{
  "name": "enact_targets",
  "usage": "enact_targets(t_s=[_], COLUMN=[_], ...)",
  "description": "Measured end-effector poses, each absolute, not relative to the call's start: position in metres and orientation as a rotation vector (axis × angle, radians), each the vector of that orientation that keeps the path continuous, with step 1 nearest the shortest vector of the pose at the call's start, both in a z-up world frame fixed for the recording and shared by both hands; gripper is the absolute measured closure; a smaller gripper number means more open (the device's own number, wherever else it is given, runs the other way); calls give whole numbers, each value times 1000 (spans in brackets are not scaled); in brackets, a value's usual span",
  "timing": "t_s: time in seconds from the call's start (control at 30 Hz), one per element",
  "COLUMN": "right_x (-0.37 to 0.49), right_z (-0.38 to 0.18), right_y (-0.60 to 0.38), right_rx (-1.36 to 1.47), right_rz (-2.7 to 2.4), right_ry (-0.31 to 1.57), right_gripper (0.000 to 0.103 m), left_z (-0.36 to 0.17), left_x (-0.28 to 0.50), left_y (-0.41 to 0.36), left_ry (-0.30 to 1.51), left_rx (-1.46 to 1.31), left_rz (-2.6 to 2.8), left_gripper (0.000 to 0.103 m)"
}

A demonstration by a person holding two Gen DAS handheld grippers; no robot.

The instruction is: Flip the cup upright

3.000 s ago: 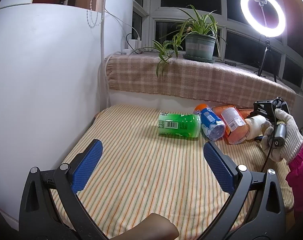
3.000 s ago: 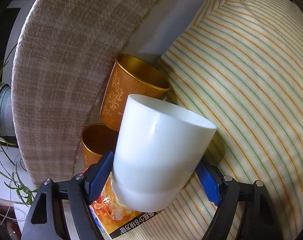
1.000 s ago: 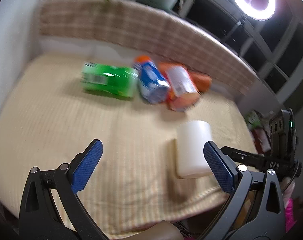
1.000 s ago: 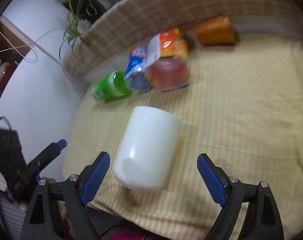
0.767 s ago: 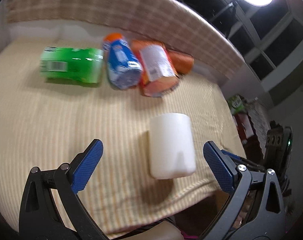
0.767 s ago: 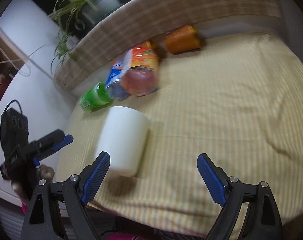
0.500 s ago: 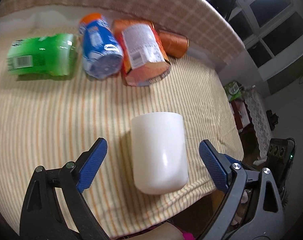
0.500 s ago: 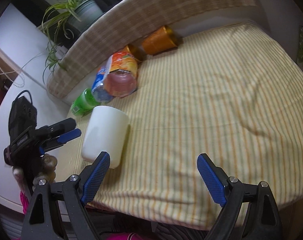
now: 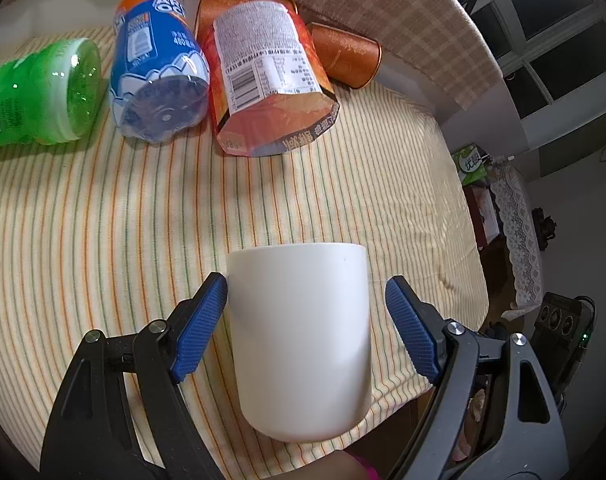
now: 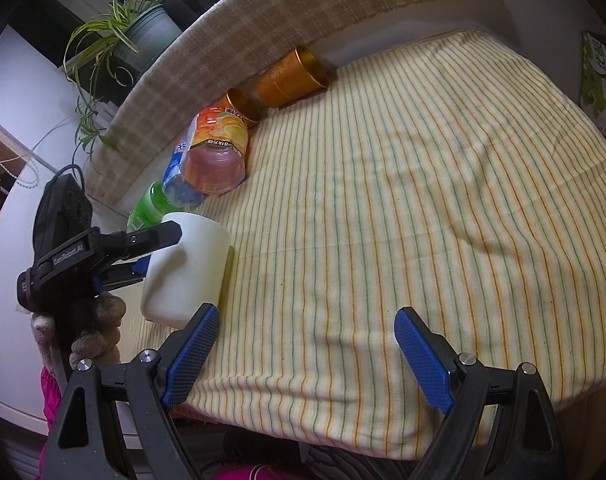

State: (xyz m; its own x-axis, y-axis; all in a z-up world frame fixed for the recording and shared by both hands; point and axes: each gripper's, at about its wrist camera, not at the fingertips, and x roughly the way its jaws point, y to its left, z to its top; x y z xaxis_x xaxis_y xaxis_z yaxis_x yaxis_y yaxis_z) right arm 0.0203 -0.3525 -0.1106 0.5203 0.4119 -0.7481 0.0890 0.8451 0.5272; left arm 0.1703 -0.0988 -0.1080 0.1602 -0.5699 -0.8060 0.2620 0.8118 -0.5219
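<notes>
A white cup (image 9: 303, 336) lies on its side on the striped cloth near the table's front edge, its rounded base toward my left wrist camera. My left gripper (image 9: 306, 322) is open and straddles the cup; the left pad touches its side, the right pad stands a little apart. In the right wrist view the cup (image 10: 191, 268) shows at the left with the left gripper (image 10: 143, 252) around it. My right gripper (image 10: 307, 356) is open and empty, back from the cup over the front edge of the cloth.
A green bottle (image 9: 35, 92), a blue bottle (image 9: 155, 68), an orange juice bottle (image 9: 263, 76) and two copper cups (image 9: 343, 56) lie along the back by the plaid-covered ledge (image 9: 383, 4). The table edge (image 9: 463, 376) drops off at the right. A potted plant (image 10: 139, 28) stands on the ledge.
The right gripper let go of the white cup on the cloth and drew back. The left gripper came forward and its jaws have narrowed around the cup.
</notes>
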Motion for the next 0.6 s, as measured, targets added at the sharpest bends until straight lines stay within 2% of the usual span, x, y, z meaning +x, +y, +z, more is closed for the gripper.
enact_targets(t_s=[0.13,0.6], right_x=[21,21], right_z=[-113,-115], right_y=[-356,-360], right_rx=[559,578], right_rz=[196,190], right_ry=[1022,1021], right_gripper=[12,12], left_z=[-112,-95], left_x=[172,158], left_y=[-102,-103], left_ry=[1297,1200], left_rx=[-278,-209], left_rz=[-611,-587], left_gripper=[26,27])
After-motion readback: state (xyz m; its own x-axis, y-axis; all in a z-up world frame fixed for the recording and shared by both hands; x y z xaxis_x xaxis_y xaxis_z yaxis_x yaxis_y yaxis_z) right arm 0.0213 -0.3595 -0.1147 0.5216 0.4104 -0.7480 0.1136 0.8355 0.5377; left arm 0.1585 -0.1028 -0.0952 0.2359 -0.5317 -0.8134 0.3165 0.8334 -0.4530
